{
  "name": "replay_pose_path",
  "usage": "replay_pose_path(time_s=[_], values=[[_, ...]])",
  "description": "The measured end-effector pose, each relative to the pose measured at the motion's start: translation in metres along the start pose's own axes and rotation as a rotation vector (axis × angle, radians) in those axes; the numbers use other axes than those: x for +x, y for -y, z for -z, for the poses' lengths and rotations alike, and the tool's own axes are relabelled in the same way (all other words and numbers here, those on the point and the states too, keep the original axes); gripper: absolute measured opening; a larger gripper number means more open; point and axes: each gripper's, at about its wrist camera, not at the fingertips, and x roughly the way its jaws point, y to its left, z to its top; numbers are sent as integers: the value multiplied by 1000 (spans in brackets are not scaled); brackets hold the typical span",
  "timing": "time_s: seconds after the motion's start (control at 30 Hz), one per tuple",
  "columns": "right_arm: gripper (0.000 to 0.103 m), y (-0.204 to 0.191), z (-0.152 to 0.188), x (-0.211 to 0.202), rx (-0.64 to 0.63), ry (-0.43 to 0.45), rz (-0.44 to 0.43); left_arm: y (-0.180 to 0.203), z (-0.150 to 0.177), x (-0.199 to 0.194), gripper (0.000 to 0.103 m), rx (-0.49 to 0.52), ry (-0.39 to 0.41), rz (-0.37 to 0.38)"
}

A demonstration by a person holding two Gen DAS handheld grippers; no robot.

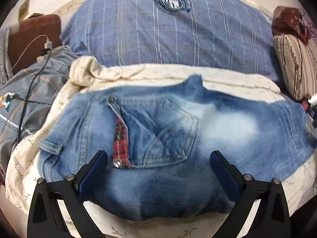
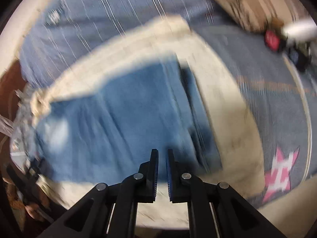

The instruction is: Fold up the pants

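Note:
Faded blue jeans point(image 1: 178, 134) lie folded on a cream quilt point(image 1: 138, 75), with a back pocket and a red plaid waistband lining point(image 1: 119, 138) showing. My left gripper point(image 1: 158, 158) is open and empty, its fingers just above the near part of the jeans. In the blurred right wrist view the jeans point(image 2: 118, 119) lie flat on the quilt point(image 2: 218, 99). My right gripper point(image 2: 162, 158) is nearly shut with a narrow gap and holds nothing, above the jeans' near edge.
A blue striped pillow point(image 1: 168, 29) lies behind the quilt. A striped cushion point(image 1: 295, 63) stands at the right. Charger cables point(image 1: 35, 63) and a grey patterned sheet point(image 1: 23, 99) are at the left. The grey sheet with a pink star point(image 2: 281, 174) lies right of the quilt.

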Motion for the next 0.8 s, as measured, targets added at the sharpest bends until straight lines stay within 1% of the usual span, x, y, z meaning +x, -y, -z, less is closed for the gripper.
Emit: replay_pose_path(time_s=[0.03,0.1,0.13,0.17,0.23,0.3,0.33,0.4,0.43,0.47,0.5,0.57,0.6,0.7,0.73,0.8], values=[[10,-8,-9,-5,-11,44,-4,-1,-1,-2,102,-3,19,-7],[10,-20,-24,-3,-15,91,-21,-2,-2,-3,102,-8,43,-14],[10,-28,-33,5,-13,98,-42,-1,-2,-2,102,-3,43,-17],[10,-34,-38,13,-15,98,-45,0,-2,1,102,5,35,-20],[10,-44,-46,31,-21,125,-17,2,-2,6,102,19,16,-21],[10,-45,-52,46,-24,133,-7,5,-1,9,102,32,7,-22],[10,-45,-55,65,-9,105,20,6,-1,11,102,38,3,-21],[10,-33,-55,81,36,64,61,6,-1,12,102,41,1,-21],[10,-18,-51,87,61,60,121,6,0,13,102,41,-1,-23],[4,-8,-48,88,77,77,141,6,0,14,102,41,-4,-25],[0,5,-45,86,108,104,99,6,1,14,102,40,-7,-27],[0,34,-36,81,253,91,-28,5,1,15,102,35,-10,-32],[0,38,-32,79,264,83,-41,4,0,16,102,32,-9,-35],[0,35,-16,71,186,116,-1,-1,-1,13,102,8,7,-49],[0,35,-11,69,169,127,1,-4,-1,11,102,-6,18,-57],[0,36,-8,66,177,127,-1,-14,-3,4,102,-53,56,-76]])
